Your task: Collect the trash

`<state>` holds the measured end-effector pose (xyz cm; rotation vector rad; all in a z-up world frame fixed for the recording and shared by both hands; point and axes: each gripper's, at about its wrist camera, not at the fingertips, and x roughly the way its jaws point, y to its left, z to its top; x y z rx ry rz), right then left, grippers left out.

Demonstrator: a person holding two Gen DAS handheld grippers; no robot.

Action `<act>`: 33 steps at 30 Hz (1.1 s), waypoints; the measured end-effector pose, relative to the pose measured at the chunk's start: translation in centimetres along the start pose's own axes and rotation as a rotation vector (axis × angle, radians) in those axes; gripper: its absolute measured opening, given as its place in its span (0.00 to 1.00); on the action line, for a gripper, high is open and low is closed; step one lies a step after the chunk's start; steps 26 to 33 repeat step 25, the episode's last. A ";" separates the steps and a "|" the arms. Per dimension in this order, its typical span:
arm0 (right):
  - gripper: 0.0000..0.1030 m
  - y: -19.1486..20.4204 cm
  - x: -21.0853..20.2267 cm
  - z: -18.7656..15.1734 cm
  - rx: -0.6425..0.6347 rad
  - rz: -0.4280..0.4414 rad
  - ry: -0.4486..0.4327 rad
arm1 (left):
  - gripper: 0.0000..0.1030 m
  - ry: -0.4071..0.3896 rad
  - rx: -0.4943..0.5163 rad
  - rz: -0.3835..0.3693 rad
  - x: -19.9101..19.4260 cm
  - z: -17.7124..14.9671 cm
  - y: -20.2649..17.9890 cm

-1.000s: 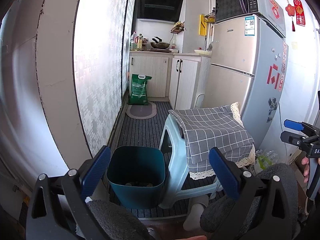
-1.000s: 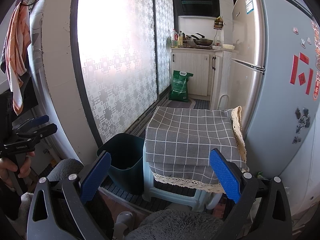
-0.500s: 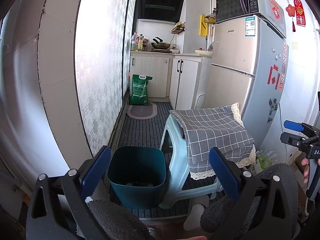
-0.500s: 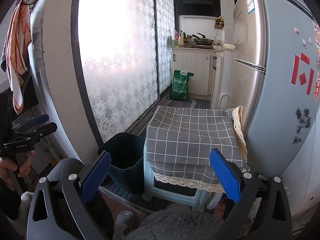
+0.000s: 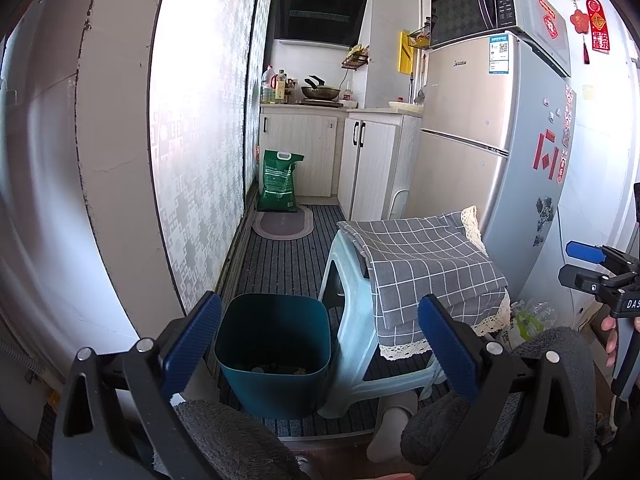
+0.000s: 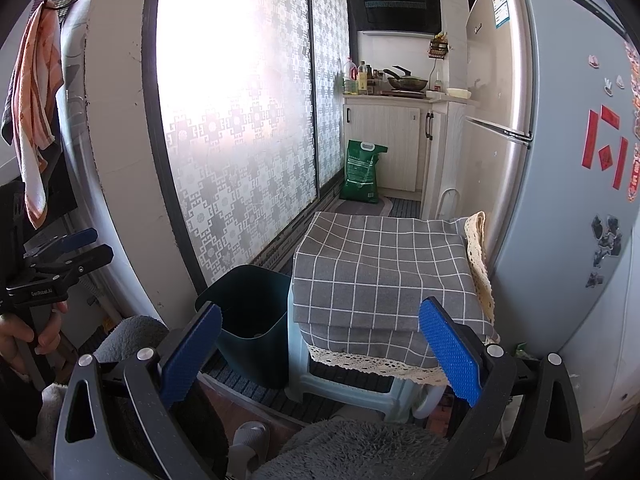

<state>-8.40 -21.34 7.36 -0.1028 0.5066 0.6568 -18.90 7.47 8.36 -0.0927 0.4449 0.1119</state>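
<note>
both tools (image 5: 318,338) (image 6: 320,340) gaping, bin (image 5: 274,350) contents indistinct, bottle (image 5: 536,316) half-hidden

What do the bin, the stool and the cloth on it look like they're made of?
Bin: probably moulded plastic, dark teal, smooth with a faint sheen and rounded corners. Stool: likely plastic too, pale blue, glossy, with one-piece moulded legs. Cloth: woven fabric, matte grey with a white check; it drapes and folds over the seat, with a cream lace-like trim.

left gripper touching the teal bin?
Apart. In the left wrist view the left gripper is open and held short of the teal bin, gripping nothing; the bin stands on the floor mat beyond it.
</note>
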 end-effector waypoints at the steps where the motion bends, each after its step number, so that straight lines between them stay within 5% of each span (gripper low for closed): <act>1: 0.97 0.1 0.0 0.0 0.000 0.000 0.001 | 0.97 -0.001 0.000 -0.001 0.0 0.0 0.0; 33: 0.97 0.1 0.2 -0.2 0.000 0.004 0.000 | 0.97 -0.014 -0.004 0.005 -0.6 0.2 0.3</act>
